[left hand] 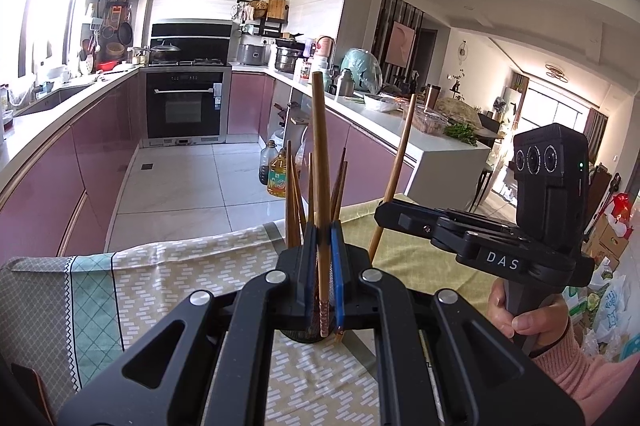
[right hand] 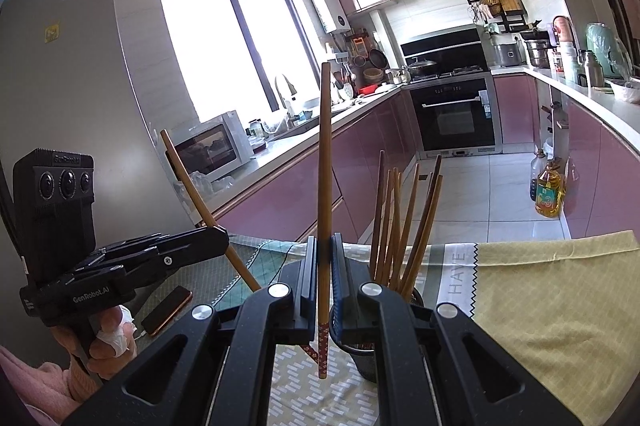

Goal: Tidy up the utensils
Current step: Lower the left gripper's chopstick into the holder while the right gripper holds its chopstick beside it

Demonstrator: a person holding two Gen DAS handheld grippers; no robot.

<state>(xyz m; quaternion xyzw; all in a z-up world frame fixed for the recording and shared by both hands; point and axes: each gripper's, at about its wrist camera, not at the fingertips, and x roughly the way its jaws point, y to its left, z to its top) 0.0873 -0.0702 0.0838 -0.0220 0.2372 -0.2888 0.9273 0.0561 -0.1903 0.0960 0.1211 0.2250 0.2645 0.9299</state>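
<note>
Tablecloth (left hand: pixel 168 266) in pale green and yellow patterns covers the surface, its far edge dropping off toward the tiled kitchen floor (left hand: pixel 192 178). Behind it run pink cabinets (left hand: pixel 100 154) under a white counter, with a black oven (left hand: pixel 185 104) at the far end. On the cloth stands a dark round holder (right hand: pixel 366 356), seen best in the right wrist view just right of that claw's fingers, and a loose bundle of brown chopsticks (right hand: pixel 400 222) fans upward out of it. A dark phone (right hand: pixel 166 310) with a copper edge lies flat on the cloth near the left hand (right hand: pixel 108 338). The left claw (left hand: pixel 323 246) is pinched tight on a single wooden chopstick (left hand: pixel 320 162), which stands nearly upright between the pads, its patterned red end hanging below the fingers just above the holder's rim; the bundled sticks rise right behind it. The right claw (right hand: pixel 324 258) is likewise closed on its own chopstick (right hand: pixel 325 162), held almost vertical, with the red flowered tip poking down below the fingers beside the holder, clear of the cloth. In each wrist view the other claw appears off to the side, gripping its stick at a slant. The right hand (left hand: pixel 524 310), in a pink sleeve (left hand: pixel 588 378), wraps that tool's handle.
</note>
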